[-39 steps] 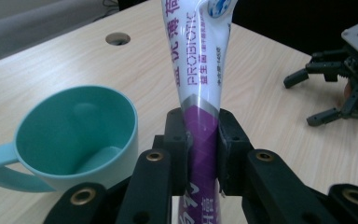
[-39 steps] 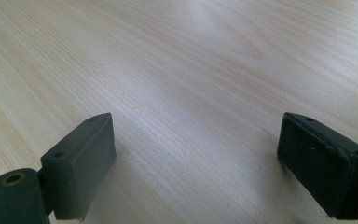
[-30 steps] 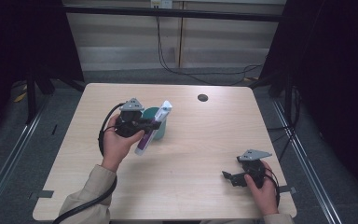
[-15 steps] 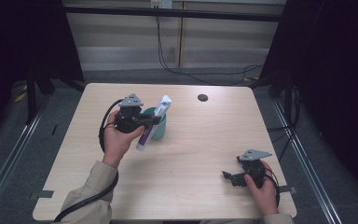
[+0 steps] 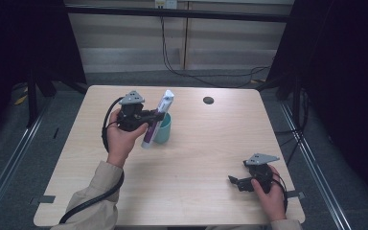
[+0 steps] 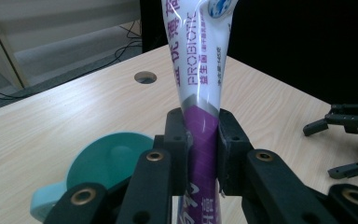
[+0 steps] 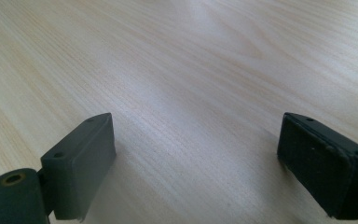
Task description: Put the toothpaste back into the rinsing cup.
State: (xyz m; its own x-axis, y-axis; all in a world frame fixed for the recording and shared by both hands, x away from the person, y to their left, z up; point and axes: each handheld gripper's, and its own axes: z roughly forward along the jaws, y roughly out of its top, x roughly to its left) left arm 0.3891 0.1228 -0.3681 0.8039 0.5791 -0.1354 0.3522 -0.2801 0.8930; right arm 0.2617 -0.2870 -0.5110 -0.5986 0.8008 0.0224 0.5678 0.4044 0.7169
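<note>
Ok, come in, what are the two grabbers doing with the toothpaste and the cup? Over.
Left gripper shut on toothpaste tube, held upright beside teal cup. Right gripper open, empty, low over table. Nothing in the way.

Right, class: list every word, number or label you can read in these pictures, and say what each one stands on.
"PROBIOTIC": on the toothpaste tube clamped in the left gripper, seen in the left gripper view.
Large Chinese characters above it and small ones beside it: cut off or too small to read surely.
Tiny line ending in what looks like "145": too small to be sure.
Nothing is written on the teal cup or the table.
</note>
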